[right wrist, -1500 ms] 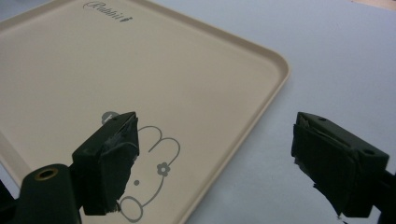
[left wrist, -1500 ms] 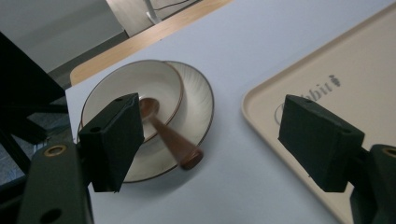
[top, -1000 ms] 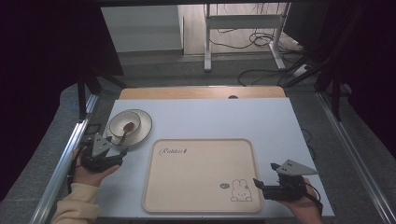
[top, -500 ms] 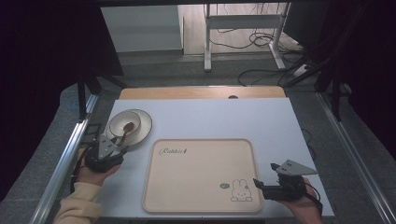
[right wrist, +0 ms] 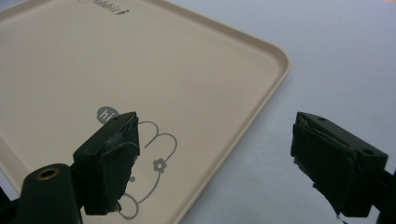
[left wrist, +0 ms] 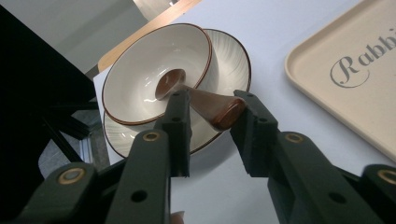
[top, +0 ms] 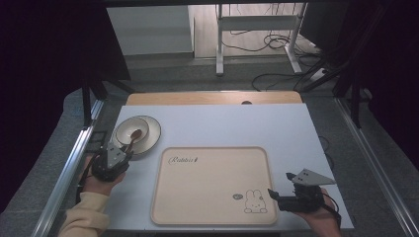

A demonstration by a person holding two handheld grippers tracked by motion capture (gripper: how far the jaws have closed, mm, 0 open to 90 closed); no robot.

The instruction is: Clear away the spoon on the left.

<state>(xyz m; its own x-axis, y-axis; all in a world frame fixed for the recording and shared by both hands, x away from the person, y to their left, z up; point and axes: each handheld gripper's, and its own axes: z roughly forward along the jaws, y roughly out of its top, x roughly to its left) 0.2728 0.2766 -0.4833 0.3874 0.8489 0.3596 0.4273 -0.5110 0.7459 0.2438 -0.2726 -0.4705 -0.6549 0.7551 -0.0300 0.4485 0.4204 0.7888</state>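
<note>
Centrally in the left gripper view, the brown wooden spoon's [left wrist: 205, 100] handle is flanked by the left gripper's [left wrist: 212, 135] just-closing jaws, its scoop inside the white brown-rimmed ceramic bowl [left wrist: 140, 70]; contact cannot be told.

Even, soft light on the table [top: 222, 128], dark surroundings, faint glare inside the bowl [left wrist: 140, 84], near foreground blurred

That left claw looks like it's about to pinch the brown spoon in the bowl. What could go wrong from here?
The left gripper has just been closing around the end of the spoon handle. The end is rounded and glossy, so it might slip out of a light pinch.

The spoon head lies in the bowl, which sits on a plate; a slanted pull could tip or drag the bowl.

The plate lies close to the table's left edge, so a shove that way could be risky.
</note>
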